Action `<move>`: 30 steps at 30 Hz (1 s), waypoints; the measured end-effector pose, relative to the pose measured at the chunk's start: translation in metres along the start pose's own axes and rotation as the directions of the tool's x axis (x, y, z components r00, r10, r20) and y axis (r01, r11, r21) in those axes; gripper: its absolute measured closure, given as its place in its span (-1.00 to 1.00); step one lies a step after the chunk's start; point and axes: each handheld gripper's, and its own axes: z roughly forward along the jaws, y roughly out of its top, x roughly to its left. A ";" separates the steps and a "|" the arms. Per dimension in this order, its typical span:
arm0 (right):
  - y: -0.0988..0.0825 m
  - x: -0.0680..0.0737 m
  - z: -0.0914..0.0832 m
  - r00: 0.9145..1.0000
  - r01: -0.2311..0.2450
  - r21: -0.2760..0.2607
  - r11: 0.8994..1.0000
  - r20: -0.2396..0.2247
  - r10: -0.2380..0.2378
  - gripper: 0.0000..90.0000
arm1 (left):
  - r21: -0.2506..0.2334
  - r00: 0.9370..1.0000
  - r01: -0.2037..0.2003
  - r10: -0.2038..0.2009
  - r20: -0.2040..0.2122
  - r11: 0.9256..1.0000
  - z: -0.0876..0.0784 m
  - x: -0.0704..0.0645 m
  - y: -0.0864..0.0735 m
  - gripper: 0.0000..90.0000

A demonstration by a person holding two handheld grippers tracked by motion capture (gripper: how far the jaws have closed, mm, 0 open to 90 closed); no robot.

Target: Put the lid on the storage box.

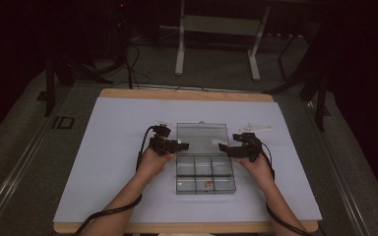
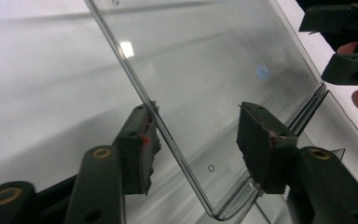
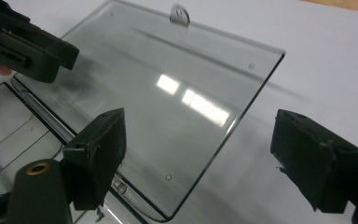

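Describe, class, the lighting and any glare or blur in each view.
High view: dim, with dark surroundings; the white mat is the brightest area and the clear box looks soft and small. Left gripper view: a bright patch of glare on the open lid, jaws sharp. Right gripper view: a double glare patch mid-lid, the left jaw's base blurred.
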 end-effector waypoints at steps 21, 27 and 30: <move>0.003 0.004 -0.011 0.999 0.020 -0.031 0.999 -0.034 -0.021 0.30 | -0.091 0.980 -0.184 0.176 -0.092 0.979 -0.021 -0.020 -0.008 0.54; 0.003 0.004 -0.015 0.998 0.022 -0.042 0.999 -0.051 -0.025 0.44 | -0.108 0.969 -0.231 0.219 -0.113 0.967 -0.024 -0.023 -0.012 0.57; 0.004 0.005 -0.017 0.998 0.030 -0.037 0.999 -0.047 -0.032 0.47 | -0.108 0.966 -0.244 0.231 -0.117 0.964 -0.025 -0.024 -0.012 0.59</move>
